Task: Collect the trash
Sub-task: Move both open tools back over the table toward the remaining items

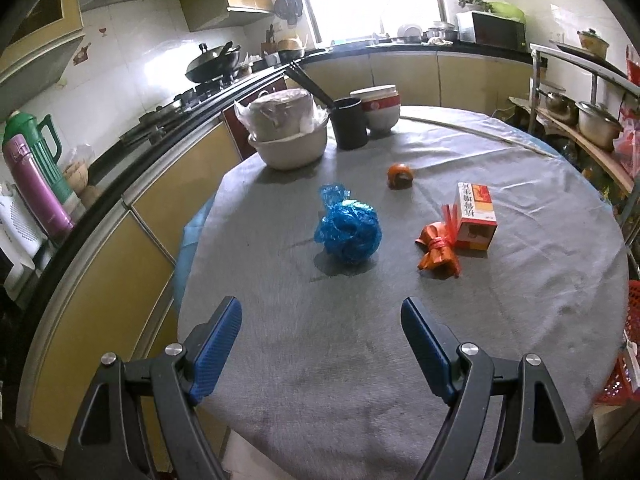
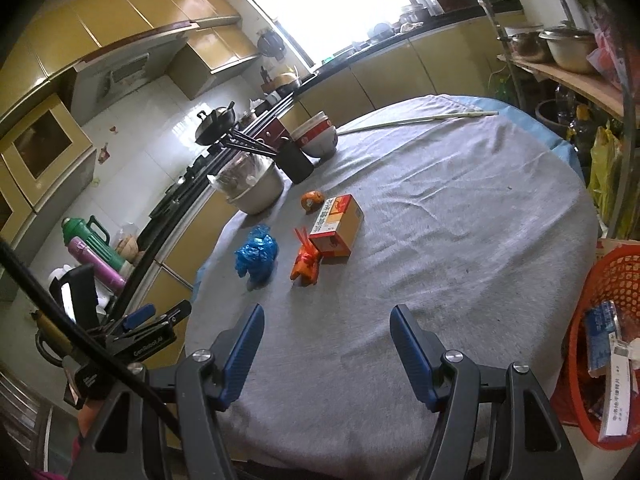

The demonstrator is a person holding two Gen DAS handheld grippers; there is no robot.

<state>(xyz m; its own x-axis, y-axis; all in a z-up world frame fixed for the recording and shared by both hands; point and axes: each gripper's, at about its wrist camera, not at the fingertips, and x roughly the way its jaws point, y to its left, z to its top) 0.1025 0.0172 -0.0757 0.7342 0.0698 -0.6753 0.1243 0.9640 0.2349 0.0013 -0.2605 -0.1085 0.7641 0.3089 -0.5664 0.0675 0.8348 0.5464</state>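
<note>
Left wrist view: left gripper [image 1: 321,312] spread, empty, above grey table [image 1: 360,360] | right gripper [image 2: 327,320] spread, empty | blue bag [image 1: 347,232] just beyond | red basket [image 2: 592,280] right

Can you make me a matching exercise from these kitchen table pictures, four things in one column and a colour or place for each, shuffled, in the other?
Things:
1. crumpled plastic bag
2. knotted wrapper
3. basket
4. cup holding chopsticks

Colour or place:
A. black, beside the stacked bowls
B. blue, mid-table
C. red mesh, off the table's edge, cartons inside
D. orange, touching the small box

Pairs: 1-B, 2-D, 3-C, 4-A
</note>
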